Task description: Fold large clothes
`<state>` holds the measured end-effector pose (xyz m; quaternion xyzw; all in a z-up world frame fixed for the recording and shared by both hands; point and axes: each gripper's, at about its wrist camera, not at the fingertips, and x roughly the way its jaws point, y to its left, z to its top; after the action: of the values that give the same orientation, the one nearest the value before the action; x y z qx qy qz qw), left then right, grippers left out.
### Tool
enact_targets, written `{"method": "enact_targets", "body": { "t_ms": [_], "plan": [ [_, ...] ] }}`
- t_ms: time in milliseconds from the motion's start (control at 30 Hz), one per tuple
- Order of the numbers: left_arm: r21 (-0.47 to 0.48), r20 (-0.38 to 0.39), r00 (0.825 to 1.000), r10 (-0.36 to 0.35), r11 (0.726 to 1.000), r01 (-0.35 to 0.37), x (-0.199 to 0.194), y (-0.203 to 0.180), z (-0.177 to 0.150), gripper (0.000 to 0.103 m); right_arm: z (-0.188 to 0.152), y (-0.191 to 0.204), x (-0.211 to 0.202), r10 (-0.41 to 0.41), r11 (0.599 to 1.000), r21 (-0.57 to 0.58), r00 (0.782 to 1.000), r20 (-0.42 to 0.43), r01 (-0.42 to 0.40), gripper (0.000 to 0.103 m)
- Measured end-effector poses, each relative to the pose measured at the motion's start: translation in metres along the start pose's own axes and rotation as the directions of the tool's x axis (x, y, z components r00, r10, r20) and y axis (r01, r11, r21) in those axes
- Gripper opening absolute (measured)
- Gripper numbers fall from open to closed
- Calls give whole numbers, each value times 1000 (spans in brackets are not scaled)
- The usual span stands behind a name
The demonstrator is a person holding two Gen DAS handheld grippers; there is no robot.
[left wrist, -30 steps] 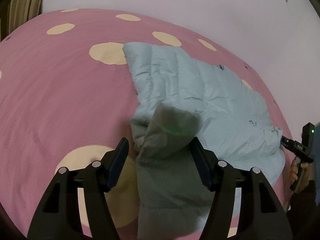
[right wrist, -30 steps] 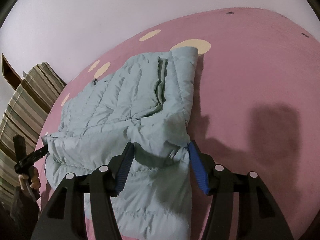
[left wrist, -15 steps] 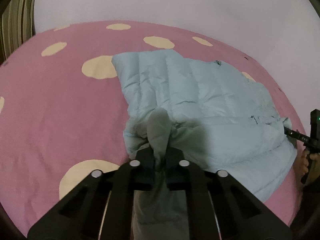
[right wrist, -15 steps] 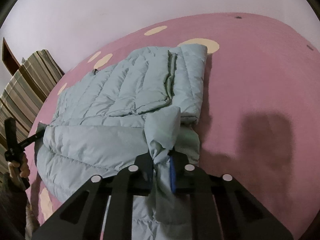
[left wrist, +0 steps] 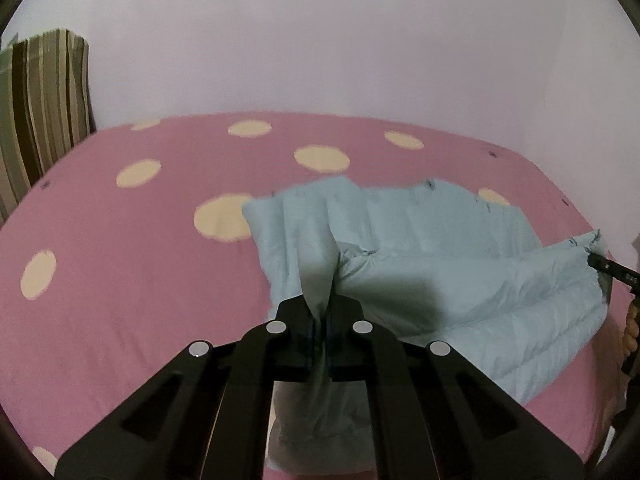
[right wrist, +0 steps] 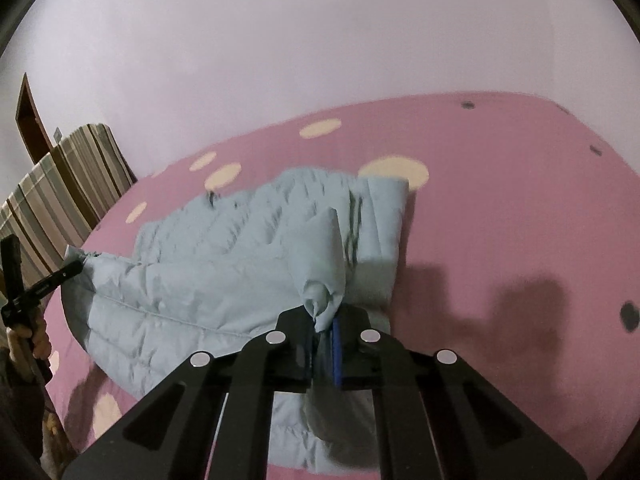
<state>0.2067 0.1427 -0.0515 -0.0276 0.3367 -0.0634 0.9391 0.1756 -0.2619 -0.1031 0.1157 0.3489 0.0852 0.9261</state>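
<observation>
Pink spotted bed (left wrist: 120,280) carries the pale blue quilted jacket (left wrist: 420,240) toward its right edge – near hem now lifted off the cover, since left gripper (left wrist: 320,320) and right gripper (right wrist: 324,324) both went from open to clamped on it – fold-over can begin.

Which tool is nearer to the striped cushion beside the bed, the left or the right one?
Left. The left tool grips the jacket on the side toward the striped cushion. The right tool grips the jacket's opposite end, farther from it.
</observation>
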Motion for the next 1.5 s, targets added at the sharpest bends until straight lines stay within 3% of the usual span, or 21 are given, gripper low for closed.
{"method": "enact_targets", "body": {
  "t_ms": [300, 533, 800, 1033, 1333, 1500],
  "plan": [
    [-50, 22, 995, 99, 994, -98, 52, 7, 84, 3, 85, 8, 40, -41, 999, -20, 996, 75, 43, 6],
    [-52, -24, 984, 176, 983, -177, 124, 9, 120, 3, 128, 2, 115, -96, 995, 0, 995, 17, 96, 6],
    [-52, -177, 956, 235, 968, -247, 211, 21, 100, 3, 116, -22, 199, -136, 989, 46, 983, -127, 143, 6],
    [-31, -227, 938, 263, 960, -277, 248, 24, 74, 4, 91, -36, 237, -165, 983, 49, 968, -188, 177, 6],
    [-40, -191, 936, 295, 951, -308, 259, 23, 65, 5, 80, -35, 238, -177, 983, 31, 974, -138, 183, 6],
    [-23, -189, 930, 314, 946, -324, 235, 22, 71, 15, 86, -31, 226, -176, 983, 25, 975, -137, 181, 18]
  ]
}}
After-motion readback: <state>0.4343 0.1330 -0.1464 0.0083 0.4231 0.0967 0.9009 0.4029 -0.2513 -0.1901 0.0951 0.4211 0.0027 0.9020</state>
